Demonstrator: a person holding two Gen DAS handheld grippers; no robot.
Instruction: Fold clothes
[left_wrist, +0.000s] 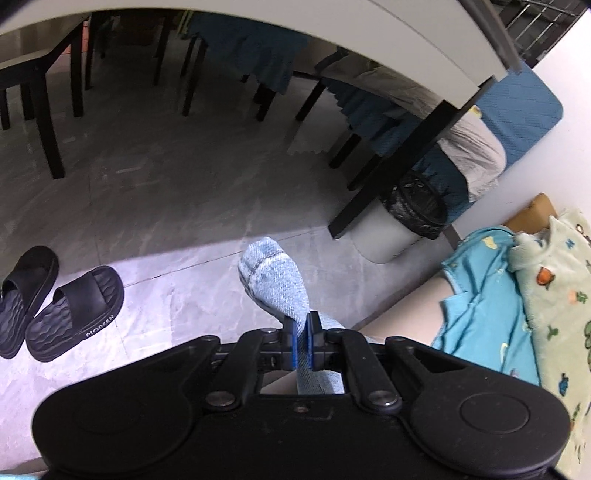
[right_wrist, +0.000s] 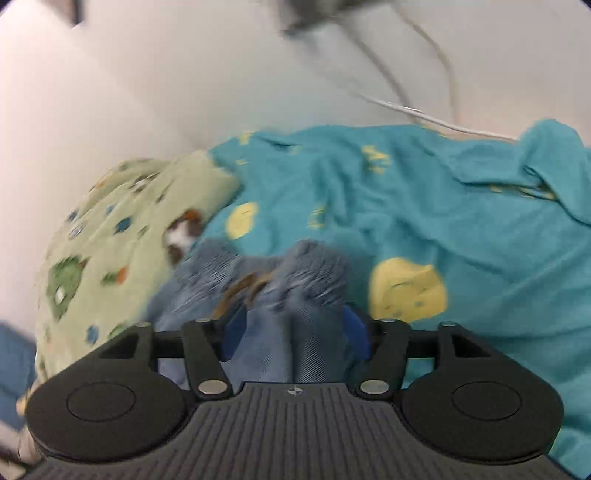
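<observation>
My left gripper (left_wrist: 303, 321) is shut on a strip of light blue denim (left_wrist: 273, 273), whose hemmed end sticks out ahead over the grey floor. In the blurred right wrist view my right gripper (right_wrist: 295, 317) has its blue pads (right_wrist: 236, 328) set wide apart. A bunched fold of the same denim (right_wrist: 306, 273) lies between them, and the pads do not seem to press it. Behind the denim lie a teal garment with yellow prints (right_wrist: 406, 192) and a pale green printed cloth (right_wrist: 110, 240). Both also show at the right of the left wrist view, teal garment (left_wrist: 480, 295) and green cloth (left_wrist: 554, 288).
Two black slippers (left_wrist: 62, 306) sit on the floor at left. A white bin with a black liner (left_wrist: 399, 225) stands by a black table leg (left_wrist: 399, 162), with dark chairs (left_wrist: 44, 103) behind. A white cable (right_wrist: 424, 114) runs past the teal garment.
</observation>
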